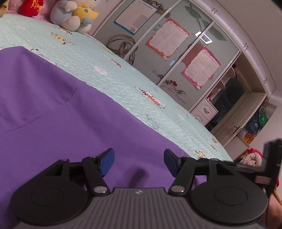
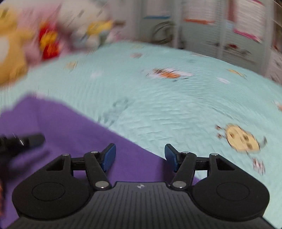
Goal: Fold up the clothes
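Observation:
A purple garment point(image 1: 52, 112) lies flat on the mint-green bedspread point(image 1: 109, 70), with a seam line across it. My left gripper point(image 1: 139, 163) hovers over its near part, blue pads apart and nothing between them. In the right wrist view, which is blurred, the purple garment point(image 2: 67, 126) fills the lower left and its edge runs diagonally under my right gripper point(image 2: 140, 157). That gripper is open and empty, over the garment's edge. The dark tip of the other gripper point(image 2: 26, 141) shows at the left there.
Several plush toys point(image 1: 74, 15) sit at the head of the bed. Beyond the bed stands a wardrobe point(image 1: 176, 52) with papers stuck on its doors, and white drawers point(image 1: 206, 111). The bedspread point(image 2: 176, 109) with cartoon prints stretches to the right.

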`<state>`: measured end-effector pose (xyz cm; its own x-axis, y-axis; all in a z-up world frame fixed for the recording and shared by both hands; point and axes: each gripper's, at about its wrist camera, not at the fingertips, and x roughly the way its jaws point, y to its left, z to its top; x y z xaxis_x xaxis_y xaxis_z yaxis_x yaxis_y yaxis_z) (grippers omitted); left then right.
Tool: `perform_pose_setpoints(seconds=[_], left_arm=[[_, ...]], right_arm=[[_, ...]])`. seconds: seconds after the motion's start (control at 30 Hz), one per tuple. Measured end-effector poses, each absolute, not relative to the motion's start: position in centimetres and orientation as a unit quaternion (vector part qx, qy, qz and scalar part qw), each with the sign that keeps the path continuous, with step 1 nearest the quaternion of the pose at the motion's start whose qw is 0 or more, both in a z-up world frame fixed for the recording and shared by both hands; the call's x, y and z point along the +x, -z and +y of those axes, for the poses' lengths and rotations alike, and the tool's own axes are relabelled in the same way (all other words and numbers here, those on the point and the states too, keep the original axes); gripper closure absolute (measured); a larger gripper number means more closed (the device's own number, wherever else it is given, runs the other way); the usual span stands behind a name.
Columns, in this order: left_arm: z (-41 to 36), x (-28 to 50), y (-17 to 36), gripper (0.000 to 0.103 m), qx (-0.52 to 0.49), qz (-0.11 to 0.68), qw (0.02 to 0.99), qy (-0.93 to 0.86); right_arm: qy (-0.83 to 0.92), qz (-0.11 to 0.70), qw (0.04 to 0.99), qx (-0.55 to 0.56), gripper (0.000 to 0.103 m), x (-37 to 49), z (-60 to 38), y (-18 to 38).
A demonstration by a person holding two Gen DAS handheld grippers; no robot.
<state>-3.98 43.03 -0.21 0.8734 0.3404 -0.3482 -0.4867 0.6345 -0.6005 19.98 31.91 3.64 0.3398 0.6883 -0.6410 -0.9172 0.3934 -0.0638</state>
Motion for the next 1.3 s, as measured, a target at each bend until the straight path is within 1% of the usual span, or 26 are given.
perform_pose_setpoints(seconds=[0.03, 0.1, 0.13, 0.17, 0.2, 0.23, 0.3, 0.4, 0.47, 0.57, 0.7, 0.77, 0.9, 0.97, 1.03, 1.1, 1.13, 1.17, 1.23, 1.3], left_arm=[[43.1, -4.0, 0.2, 0.037, -0.361, 0.102, 0.898, -0.230], [43.0, -4.2, 0.1, 0.037, -0.360, 0.103, 0.898, -0.230], [42.9, -4.2, 0.1, 0.037, -0.360, 0.104, 0.898, -0.230], [42.9, -4.3, 0.0, 0.037, -0.360, 0.105, 0.898, -0.230], [42.8, -4.3, 0.1, 0.037, -0.358, 0.105, 0.898, -0.231], [42.7, -4.3, 0.1, 0.037, -0.358, 0.105, 0.898, -0.231], [42.8, -4.2, 0.1, 0.037, -0.360, 0.105, 0.898, -0.232], [42.9, -4.4, 0.1, 0.037, -0.367, 0.099, 0.895, -0.233], [42.8, -4.8, 0.1, 0.037, -0.375, 0.089, 0.892, -0.236], [42.5, -5.5, 0.0, 0.037, -0.385, 0.068, 0.886, -0.249], [41.8, -5.4, -0.4, 0.037, -0.365, 0.062, 0.895, -0.250], [41.7, -4.9, -0.5, 0.036, -0.356, 0.075, 0.898, -0.249], [41.6, -3.5, -0.4, 0.035, -0.339, 0.118, 0.900, -0.247], [41.5, -3.1, -0.4, 0.035, -0.331, 0.130, 0.901, -0.249], [41.5, -3.1, -0.5, 0.035, -0.328, 0.132, 0.902, -0.250], [41.5, -3.0, -0.5, 0.035, -0.327, 0.134, 0.902, -0.250], [41.5, -3.0, -0.5, 0.035, -0.325, 0.134, 0.902, -0.250], [41.5, -2.9, -0.4, 0.035, -0.325, 0.135, 0.902, -0.251], [41.6, -3.0, -0.2, 0.035, -0.326, 0.134, 0.902, -0.251], [41.7, -3.1, -0.2, 0.035, -0.326, 0.135, 0.902, -0.250]], right_arm=[[-0.515, 0.271, 0.781, -0.228, 0.041, 19.9, 32.6, -3.5], [-0.529, 0.289, 0.761, -0.238, 0.045, 19.9, 32.9, -3.0], [-0.535, 0.295, 0.756, -0.237, 0.056, 19.8, 32.9, -3.0], [-0.538, 0.297, 0.753, -0.236, 0.074, 19.6, 32.8, -3.0], [-0.539, 0.291, 0.756, -0.231, 0.082, 19.3, 32.5, -3.2], [-0.538, 0.279, 0.763, -0.225, 0.096, 19.0, 32.0, -3.6], [-0.534, 0.242, 0.782, -0.209, 0.097, 17.8, 30.7, -4.7], [-0.531, 0.163, 0.796, -0.239, 0.099, 13.3, 28.7, -5.4], [-0.516, 0.108, 0.800, -0.288, 0.099, 9.6, 27.6, -4.7], [-0.486, 0.033, 0.791, -0.369, 0.100, 4.4, 26.6, -1.9], [-0.478, 0.015, 0.779, -0.404, 0.100, 1.4, 26.1, 1.1], [-0.475, 0.005, 0.773, -0.421, 0.099, 0.7, 26.2, 1.6], [-0.501, 0.036, 0.769, -0.396, 0.095, 1.4, 26.1, 0.7], [-0.519, 0.067, 0.768, -0.369, 0.090, 2.3, 25.6, -0.3], [-0.540, 0.102, 0.767, -0.330, 0.087, 3.4, 24.9, -1.4], [-0.567, 0.148, 0.765, -0.266, 0.076, 5.0, 24.3, -2.5], [-0.579, 0.170, 0.762, -0.233, 0.067, 5.8, 24.0, -3.1], [-0.590, 0.192, 0.758, -0.200, 0.063, 6.6, 23.7, -3.7], [-0.597, 0.216, 0.759, -0.143, 0.060, 8.1, 23.6, -4.6], [-0.596, 0.235, 0.760, -0.113, 0.060, 10.2, 24.0, -4.8]])
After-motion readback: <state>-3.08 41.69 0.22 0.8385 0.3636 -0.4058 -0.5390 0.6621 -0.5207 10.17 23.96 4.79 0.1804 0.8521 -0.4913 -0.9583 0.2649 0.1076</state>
